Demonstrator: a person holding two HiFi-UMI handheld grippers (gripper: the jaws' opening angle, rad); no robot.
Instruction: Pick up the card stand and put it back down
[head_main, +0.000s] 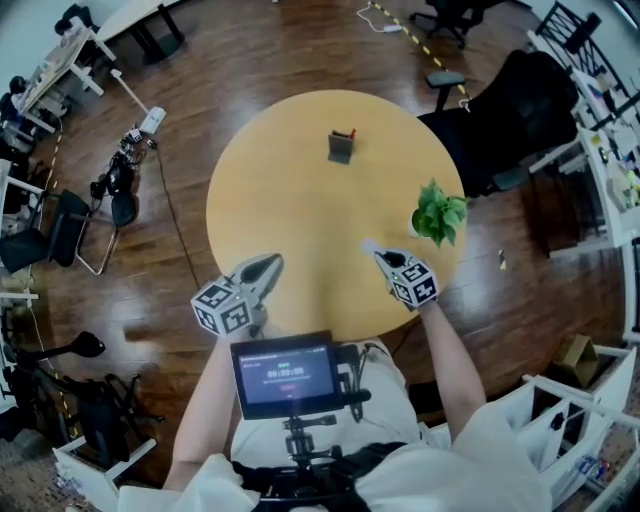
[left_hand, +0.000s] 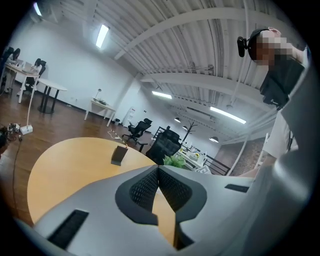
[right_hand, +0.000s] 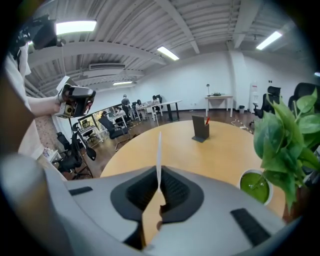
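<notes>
The card stand (head_main: 341, 146), a small dark grey holder with a bit of red on top, stands upright on the far part of the round yellow table (head_main: 270, 190). It also shows as the card stand (left_hand: 119, 154) and the card stand (right_hand: 201, 128), far ahead of both grippers. My left gripper (head_main: 270, 262) hovers over the near table edge. Its jaws meet at the tip, the left gripper (left_hand: 158, 169) holding nothing. My right gripper (head_main: 378, 255) is shut on a thin white card (right_hand: 159, 155), seen edge-on and sticking up from the right gripper (right_hand: 159, 187).
A potted green plant (head_main: 438, 212) stands at the table's right edge, just beside my right gripper; the plant (right_hand: 282, 145) is close there too. A black office chair (head_main: 520, 110) sits behind the table on the right. Cables and chairs (head_main: 110, 190) lie on the floor to the left.
</notes>
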